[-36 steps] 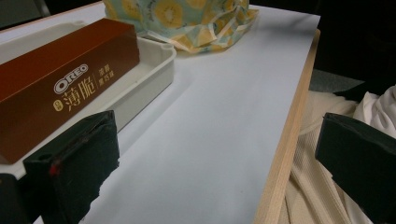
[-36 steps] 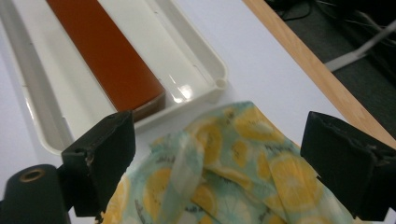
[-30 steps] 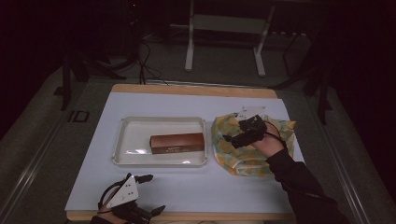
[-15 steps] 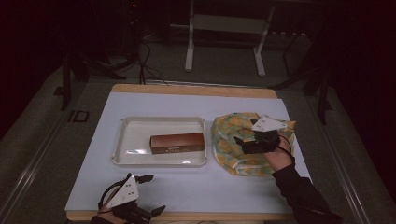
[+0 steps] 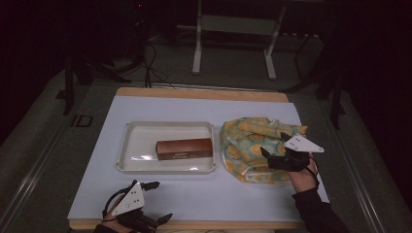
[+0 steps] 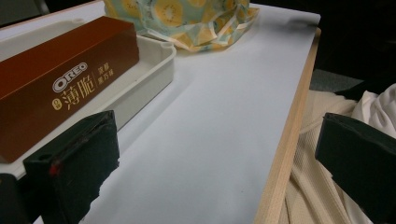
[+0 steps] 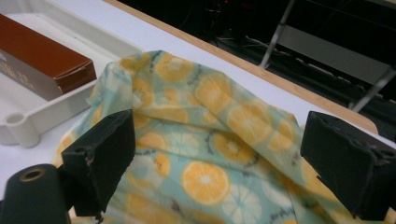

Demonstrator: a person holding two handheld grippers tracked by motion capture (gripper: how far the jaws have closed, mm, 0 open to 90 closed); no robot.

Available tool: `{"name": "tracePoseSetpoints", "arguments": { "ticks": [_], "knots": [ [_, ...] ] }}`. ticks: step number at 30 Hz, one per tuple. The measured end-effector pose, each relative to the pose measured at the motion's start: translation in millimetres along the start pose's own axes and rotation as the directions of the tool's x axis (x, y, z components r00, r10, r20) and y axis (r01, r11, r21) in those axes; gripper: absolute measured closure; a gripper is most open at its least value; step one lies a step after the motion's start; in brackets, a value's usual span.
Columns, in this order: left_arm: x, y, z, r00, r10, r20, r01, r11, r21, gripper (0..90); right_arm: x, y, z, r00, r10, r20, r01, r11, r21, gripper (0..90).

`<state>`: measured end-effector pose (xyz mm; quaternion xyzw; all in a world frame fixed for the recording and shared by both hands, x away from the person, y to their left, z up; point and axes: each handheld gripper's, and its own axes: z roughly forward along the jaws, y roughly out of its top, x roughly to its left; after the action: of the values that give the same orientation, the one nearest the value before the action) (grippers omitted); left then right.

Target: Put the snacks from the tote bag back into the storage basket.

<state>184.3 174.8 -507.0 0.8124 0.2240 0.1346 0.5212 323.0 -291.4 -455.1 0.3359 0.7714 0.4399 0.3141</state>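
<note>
Right gripper [image 5: 273,147] poised over the fruit-print cloth [image 5: 252,145], jaws spread.

The cloth is seen bunched on the table [image 5: 194,194], just right of the white tray [image 5: 127,145], directly beneath and ahead of the parted jaws; nothing is gripped. The left gripper [image 5: 158,201] is held released near the table's front edge, well apart from the cloth.
</note>
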Motion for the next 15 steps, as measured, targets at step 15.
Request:
{"name": "tracePoseSetpoints", "arguments": {
  "ticks": [15],
  "knots": [
    [-1.1, -0.1, 0.2, 1.0, 0.001, 0.0, -0.001, 1.0, 0.003, 0.0, -4.0, -33.3, -23.6, 0.9965, 0.062, 0.056, -0.06, 0.998, -0.034, 10.3]
  ]
}}
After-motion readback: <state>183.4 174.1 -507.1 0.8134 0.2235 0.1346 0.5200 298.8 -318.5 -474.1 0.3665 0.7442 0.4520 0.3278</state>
